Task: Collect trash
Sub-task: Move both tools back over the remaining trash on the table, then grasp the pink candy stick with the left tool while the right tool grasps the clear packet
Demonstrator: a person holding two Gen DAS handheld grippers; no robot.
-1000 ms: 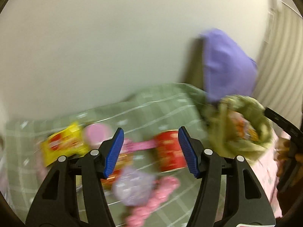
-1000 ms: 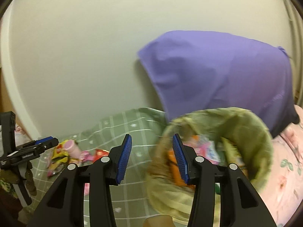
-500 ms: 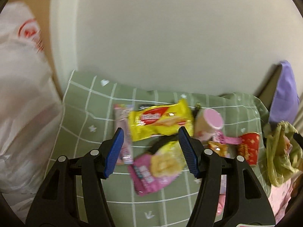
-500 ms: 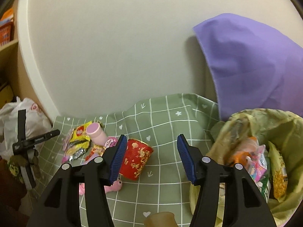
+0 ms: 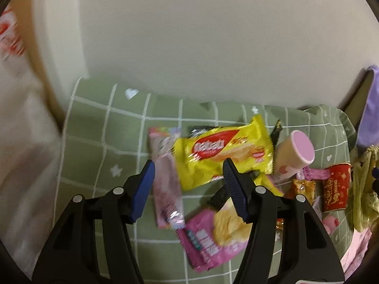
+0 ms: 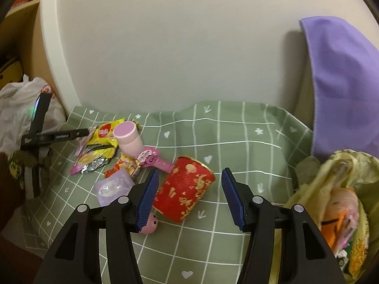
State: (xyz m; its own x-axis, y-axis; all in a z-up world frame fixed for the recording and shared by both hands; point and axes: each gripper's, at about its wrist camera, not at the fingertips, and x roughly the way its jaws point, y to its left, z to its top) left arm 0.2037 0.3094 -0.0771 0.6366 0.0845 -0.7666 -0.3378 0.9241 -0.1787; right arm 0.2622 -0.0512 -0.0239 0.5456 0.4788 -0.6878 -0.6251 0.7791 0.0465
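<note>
My left gripper (image 5: 188, 190) is open and empty, just above a yellow wafer wrapper (image 5: 222, 152), a long pink wrapper (image 5: 165, 179) and a pink chips packet (image 5: 218, 232) on the green checked cloth (image 5: 99, 130). My right gripper (image 6: 188, 198) is open and empty, with a red paper cup (image 6: 186, 194) lying on its side between the fingers. A yellow-green trash bag (image 6: 341, 203) holding several wrappers sits at the right. The left gripper also shows in the right wrist view (image 6: 59, 135).
A pink-lidded cup (image 6: 129, 139), a pink toy (image 6: 154, 159), a purple packet (image 6: 113, 187) and small wrappers lie on the cloth. A purple cloth (image 6: 343, 82) hangs at the right. A white plastic bag (image 6: 16, 101) sits at the left. A wall stands behind.
My left gripper swung left from the red cup and bag to the yellow and pink wrappers, then closer. My right gripper swung left from the trash bag to the red cup and opened wider.
</note>
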